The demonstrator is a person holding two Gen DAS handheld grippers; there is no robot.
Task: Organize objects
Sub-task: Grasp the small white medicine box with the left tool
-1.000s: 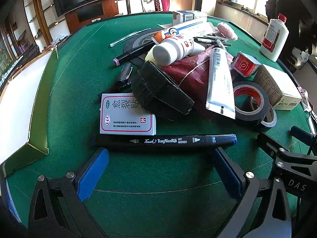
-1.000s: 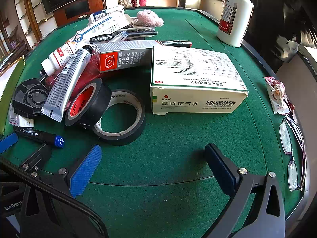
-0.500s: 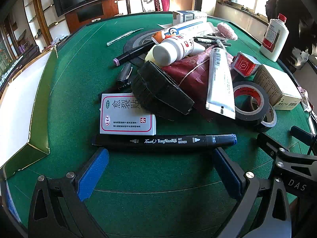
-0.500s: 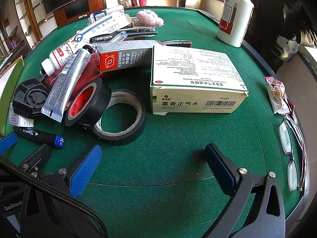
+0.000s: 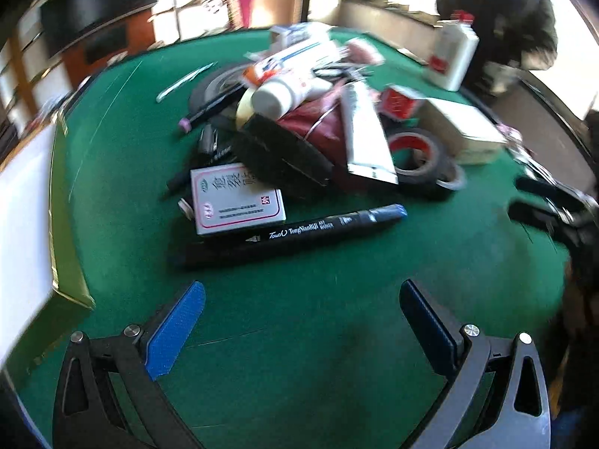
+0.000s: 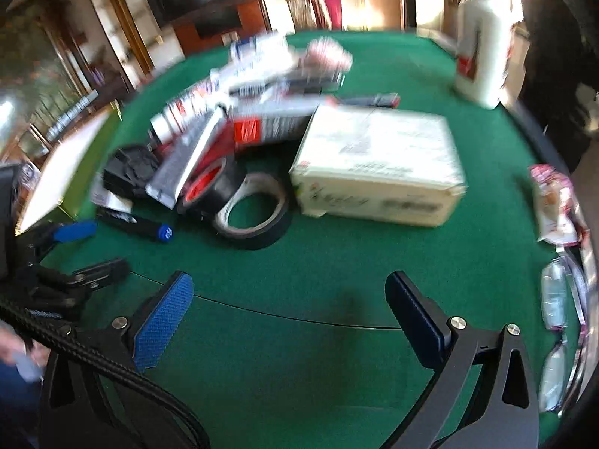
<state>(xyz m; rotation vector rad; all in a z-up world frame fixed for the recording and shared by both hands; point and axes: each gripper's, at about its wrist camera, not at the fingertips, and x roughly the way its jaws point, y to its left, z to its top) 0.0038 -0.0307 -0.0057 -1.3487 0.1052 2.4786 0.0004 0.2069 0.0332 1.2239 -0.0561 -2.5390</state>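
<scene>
A pile of objects lies on the green felt table (image 5: 299, 318). In the left wrist view a black art marker (image 5: 295, 234) lies nearest, behind it a white card box (image 5: 236, 198), a black holder (image 5: 284, 157), a white tube (image 5: 365, 131) and black tape rolls (image 5: 423, 157). My left gripper (image 5: 299, 318) is open and empty, short of the marker. In the right wrist view the tape rolls (image 6: 251, 213) and a cream medicine box (image 6: 378, 164) lie ahead. My right gripper (image 6: 288, 318) is open and empty, short of both. Both views are blurred.
A green-edged open box (image 5: 56, 232) stands at the left. A white bottle (image 6: 483, 52) stands at the back right. A snack packet (image 6: 554, 202) and glasses (image 6: 561, 318) lie at the right table edge. The left gripper shows in the right wrist view (image 6: 71, 254).
Both grippers have lifted and drawn back from the pile, and both views now blur with motion. The marker now lies slanted in the left wrist view. Both grippers stay open.
</scene>
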